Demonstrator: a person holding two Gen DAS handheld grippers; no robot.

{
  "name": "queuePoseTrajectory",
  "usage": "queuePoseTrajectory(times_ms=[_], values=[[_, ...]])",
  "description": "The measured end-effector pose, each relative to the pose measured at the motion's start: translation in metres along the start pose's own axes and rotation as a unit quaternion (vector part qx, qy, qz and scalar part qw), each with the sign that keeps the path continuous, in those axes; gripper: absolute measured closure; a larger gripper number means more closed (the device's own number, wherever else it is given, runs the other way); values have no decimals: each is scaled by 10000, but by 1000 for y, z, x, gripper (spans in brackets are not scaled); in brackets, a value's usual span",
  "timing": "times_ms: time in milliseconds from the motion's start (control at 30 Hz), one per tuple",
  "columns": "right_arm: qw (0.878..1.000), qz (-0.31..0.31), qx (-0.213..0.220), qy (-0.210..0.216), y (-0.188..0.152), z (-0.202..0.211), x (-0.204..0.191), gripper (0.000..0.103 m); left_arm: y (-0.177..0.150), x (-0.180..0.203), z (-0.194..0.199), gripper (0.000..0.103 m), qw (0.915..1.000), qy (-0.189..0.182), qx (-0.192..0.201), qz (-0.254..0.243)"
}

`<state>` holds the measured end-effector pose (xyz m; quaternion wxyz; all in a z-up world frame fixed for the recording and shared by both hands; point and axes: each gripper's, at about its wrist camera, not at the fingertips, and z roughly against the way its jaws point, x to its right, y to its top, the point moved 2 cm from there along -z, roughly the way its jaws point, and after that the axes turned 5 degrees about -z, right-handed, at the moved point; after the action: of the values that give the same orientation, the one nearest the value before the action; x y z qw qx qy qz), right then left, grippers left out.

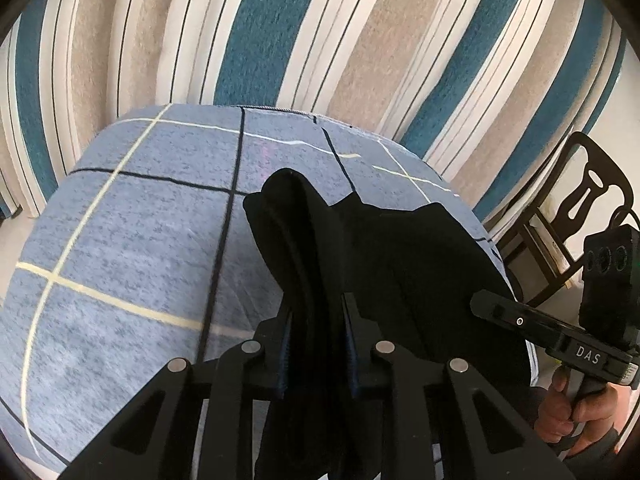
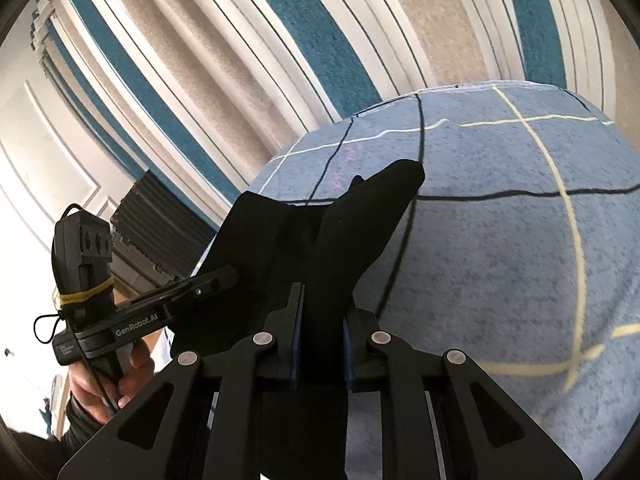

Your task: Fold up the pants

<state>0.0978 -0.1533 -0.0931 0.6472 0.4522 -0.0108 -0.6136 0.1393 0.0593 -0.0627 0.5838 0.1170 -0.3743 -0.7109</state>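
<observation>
Black pants (image 1: 360, 248) are hanging at centre frame above the blue checked bed (image 1: 120, 240), each tool, left (image 1: 318, 344) and right (image 2: 320, 336), clenching a bunched edge. Uneven pulling is risking one thick fold slipping free, I judge.

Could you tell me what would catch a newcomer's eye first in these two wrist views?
First, the black pants, bunched and lifted above the blue checked cloth in the middle of both views. The left gripper and the right gripper each have their jaws shut on a fold of them. Behind hangs a curtain striped teal, beige and white.
</observation>
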Motion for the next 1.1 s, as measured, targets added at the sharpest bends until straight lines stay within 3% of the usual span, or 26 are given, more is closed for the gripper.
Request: queuePoseTrajectory(times_ms=[700, 800, 900, 1000, 1100], values=[[9992, -252, -107, 301, 68, -111, 1, 87, 78, -98, -52, 80, 9994, 310, 119, 98], [9989, -341, -297, 74, 66, -126, 17, 86, 82, -114, -67, 79, 9993, 336, 39, 186], [9972, -557, -497, -45, 60, -128, 37, 79, 75, -126, -80, 74, 9987, 400, -80, 292], [9978, -424, -383, -349, 59, -114, 40, 75, 64, -140, -81, 65, 9982, 291, -93, 511], [9978, -145, -215, -616, 56, -96, 30, 75, 58, -143, -75, 64, 9977, 468, -50, 480]])
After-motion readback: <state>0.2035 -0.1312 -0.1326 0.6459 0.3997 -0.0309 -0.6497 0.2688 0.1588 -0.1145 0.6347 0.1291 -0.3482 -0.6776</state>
